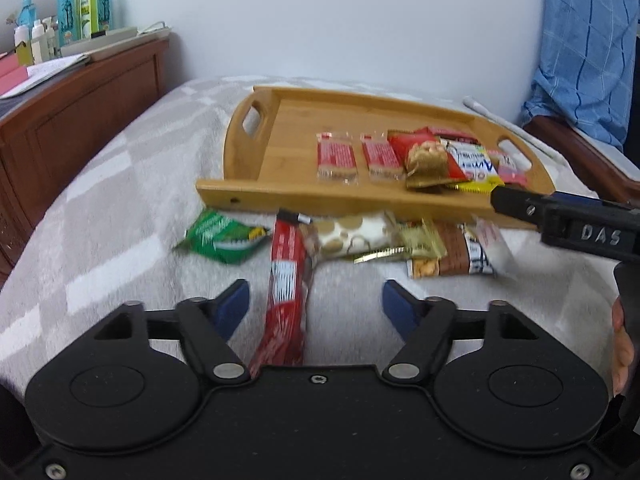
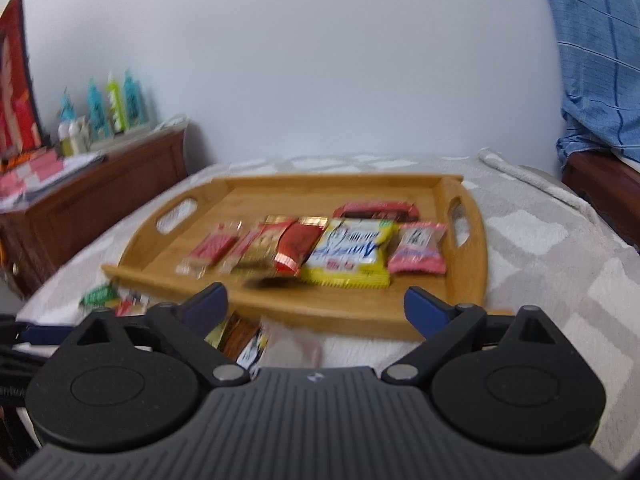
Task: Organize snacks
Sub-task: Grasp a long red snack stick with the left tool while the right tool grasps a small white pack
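Grey checked bedcover (image 1: 120, 208) carries a wooden tray (image 1: 280, 148) of snacks; loose packets lie along its near edge. Left gripper (image 1: 316, 300) straddles the long red bar (image 1: 286, 280), pads apart; right gripper (image 2: 316, 304) gapes empty.

Tan wooden tray (image 1: 256, 148); grey-and-white checked blanket (image 1: 120, 208); green packet (image 1: 220, 236); long red bar (image 1: 286, 280); yellow-edged packet (image 2: 352, 256); blue plaid cloth (image 1: 584, 52).

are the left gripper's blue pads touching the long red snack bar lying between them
Apart. In the left wrist view the left gripper stands open around the long red snack bar, with grey blanket showing between each blue pad and the wrapper.
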The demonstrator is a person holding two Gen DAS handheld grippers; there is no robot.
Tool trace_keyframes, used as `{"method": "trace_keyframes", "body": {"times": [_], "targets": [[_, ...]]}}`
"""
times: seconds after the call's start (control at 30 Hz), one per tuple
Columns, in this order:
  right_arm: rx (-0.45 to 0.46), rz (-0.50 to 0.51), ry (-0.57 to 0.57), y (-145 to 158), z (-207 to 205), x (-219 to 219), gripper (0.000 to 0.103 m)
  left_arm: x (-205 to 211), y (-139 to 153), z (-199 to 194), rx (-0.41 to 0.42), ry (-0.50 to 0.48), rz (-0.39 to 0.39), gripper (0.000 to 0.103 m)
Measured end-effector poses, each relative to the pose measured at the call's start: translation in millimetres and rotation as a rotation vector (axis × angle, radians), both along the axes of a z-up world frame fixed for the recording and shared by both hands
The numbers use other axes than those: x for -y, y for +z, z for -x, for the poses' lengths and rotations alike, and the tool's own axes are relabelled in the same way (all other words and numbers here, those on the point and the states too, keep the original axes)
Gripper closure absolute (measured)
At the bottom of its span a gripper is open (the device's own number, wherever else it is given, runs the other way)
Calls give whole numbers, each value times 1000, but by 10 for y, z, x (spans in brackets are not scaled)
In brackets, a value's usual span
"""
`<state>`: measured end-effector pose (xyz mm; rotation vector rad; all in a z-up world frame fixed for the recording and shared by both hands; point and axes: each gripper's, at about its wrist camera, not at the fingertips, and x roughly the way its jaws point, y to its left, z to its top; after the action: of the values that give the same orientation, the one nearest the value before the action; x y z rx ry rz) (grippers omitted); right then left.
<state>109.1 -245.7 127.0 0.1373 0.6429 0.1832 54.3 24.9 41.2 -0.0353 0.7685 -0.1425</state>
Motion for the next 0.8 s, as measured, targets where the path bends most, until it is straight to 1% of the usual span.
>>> {"method": "trace_keyframes", "body": {"times": [0.07,0.13,0.23,0.37,0.4,0.43,0.5,0.53,0.57,0.63,0.67,0.7,0.73,0.77,0.8], "targets": [[-23,22,12,-41,31,-61,11,-10,-33,9,-11,5,0,43],[-41,31,27,-77,53,-107,11,-27,-62,10,-22,10,1,51],[-45,50,60,-98,54,-176,11,-48,-102,-2,-42,14,13,56],[-61,78,85,-142,40,-258,12,-51,-116,-11,-43,24,10,61],[-63,80,85,-146,44,-270,15,-52,-114,-14,-43,28,10,65],[-64,79,82,-149,51,-270,17,-58,-112,-18,-44,35,10,71],[-74,65,57,-152,54,-246,26,-75,-106,-28,-47,42,16,79],[-86,45,37,-158,50,-216,28,-84,-103,-31,-48,44,22,80],[-102,17,12,-169,42,-170,33,-92,-104,-37,-51,45,27,80],[-139,-62,-32,-201,25,-54,37,-95,-121,-52,-56,43,26,80],[-159,-106,-45,-219,14,2,40,-90,-135,-61,-57,37,21,80],[-178,-144,-54,-240,6,49,45,-80,-142,-67,-52,33,16,80],[-185,-169,-61,-249,8,80,47,-72,-143,-77,-51,32,11,80],[-187,-179,-63,-249,12,92,52,-63,-142,-90,-53,33,10,80],[-189,-181,-59,-245,18,93,60,-57,-138,-97,-56,36,13,79]]}}
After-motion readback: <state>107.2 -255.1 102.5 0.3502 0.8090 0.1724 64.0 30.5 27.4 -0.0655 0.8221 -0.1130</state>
